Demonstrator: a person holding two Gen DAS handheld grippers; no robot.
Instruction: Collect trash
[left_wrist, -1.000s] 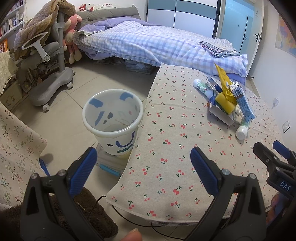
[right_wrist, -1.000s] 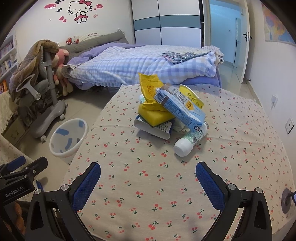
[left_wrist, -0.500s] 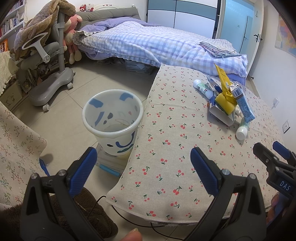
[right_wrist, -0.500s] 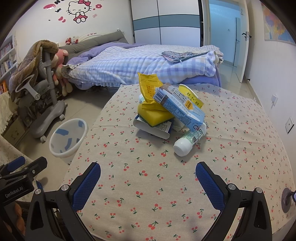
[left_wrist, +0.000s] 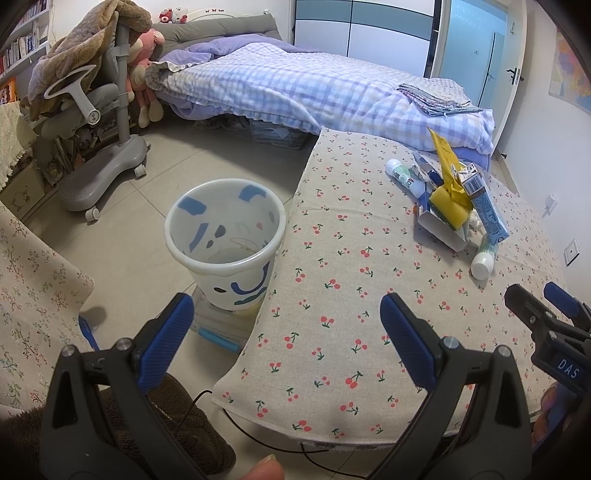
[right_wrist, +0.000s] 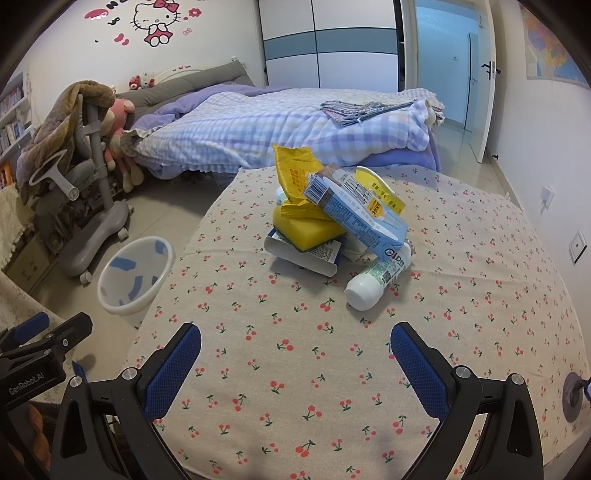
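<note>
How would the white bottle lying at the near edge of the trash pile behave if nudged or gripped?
The white bottle lies on its side and looks round, so it would probably roll. Its smooth plastic may slip between pads. The blue carton rests over its far end, so pulling it might shift the pile.

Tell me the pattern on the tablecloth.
Small red cherries on beige tablecloth; clearest in the right wrist view.

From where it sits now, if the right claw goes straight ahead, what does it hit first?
Probably the white bottle, lying nearest at the front of the trash pile. The right claw is open, with only bare cherry-print tablecloth before it. Depth is uncertain through the fisheye.
</note>
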